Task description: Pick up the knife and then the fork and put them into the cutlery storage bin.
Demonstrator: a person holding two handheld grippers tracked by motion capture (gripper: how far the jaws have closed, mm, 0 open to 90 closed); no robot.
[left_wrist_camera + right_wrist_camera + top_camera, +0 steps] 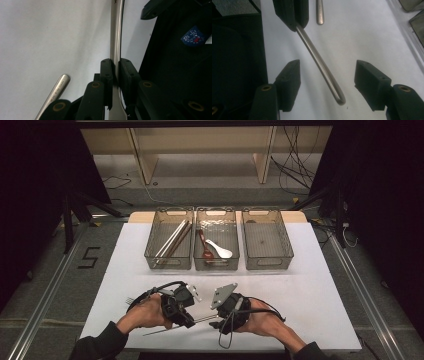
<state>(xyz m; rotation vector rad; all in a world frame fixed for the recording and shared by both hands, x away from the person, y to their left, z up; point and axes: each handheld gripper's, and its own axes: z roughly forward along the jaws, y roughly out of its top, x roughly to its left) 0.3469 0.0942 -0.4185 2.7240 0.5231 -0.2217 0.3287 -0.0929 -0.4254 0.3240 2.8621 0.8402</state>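
Observation:
A metal utensil handle [116, 30] is clamped between the jaws of my left gripper [115, 62], near the table's front edge. In the high view the left gripper [189, 321] points right, toward my right gripper [216, 320]. The handle [319, 62] slants down from the left gripper [295, 25], and its rounded end lies between the jaws of my right gripper [328, 63]. Those jaws stand wide apart and touch nothing. The utensil's head is hidden. A second metal handle [53, 92] lies on the white table beside it [319, 12].
Three clear bins stand in a row at the back. The left bin [168, 266] holds chopsticks [174, 239]. The middle bin [216, 267] holds a white spoon [220, 250] and a dark red one [204, 245]. The right bin [267, 266] looks bare. Fork tines [129, 299] show left of the left hand.

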